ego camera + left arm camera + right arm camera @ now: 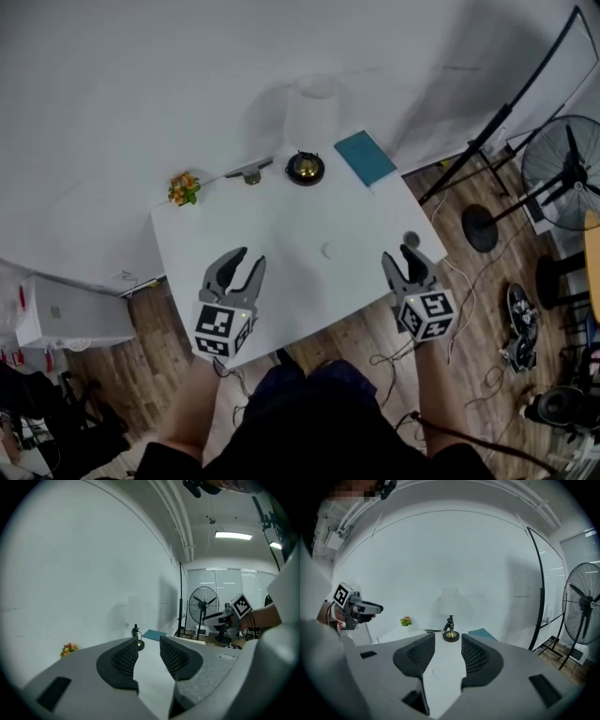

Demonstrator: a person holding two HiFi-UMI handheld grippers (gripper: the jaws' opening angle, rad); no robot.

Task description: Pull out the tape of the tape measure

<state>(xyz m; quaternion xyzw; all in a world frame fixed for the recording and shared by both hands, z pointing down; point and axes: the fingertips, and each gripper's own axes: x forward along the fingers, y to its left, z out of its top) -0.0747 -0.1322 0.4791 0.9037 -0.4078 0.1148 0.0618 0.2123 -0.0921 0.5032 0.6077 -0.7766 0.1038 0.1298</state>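
Observation:
On the white table [281, 225] lies a small white round thing [326, 250], perhaps the tape measure; it shows faintly between the jaws in the right gripper view [439, 672]. No tape is drawn out. My left gripper [249, 258] hovers over the table's near left part, open and empty [149, 656]. My right gripper [398, 255] is at the near right corner, also open with nothing between its fingers [447, 656]. Both point toward the back of the table, well apart from the white thing.
A lamp with a brass base [305, 169], a teal book [366, 157], a metal clip [248, 172] and small flowers [184, 188] stand along the back edge. A small grey disc [411, 239] lies by the right gripper. A fan [567, 169] and cables are on the floor at right.

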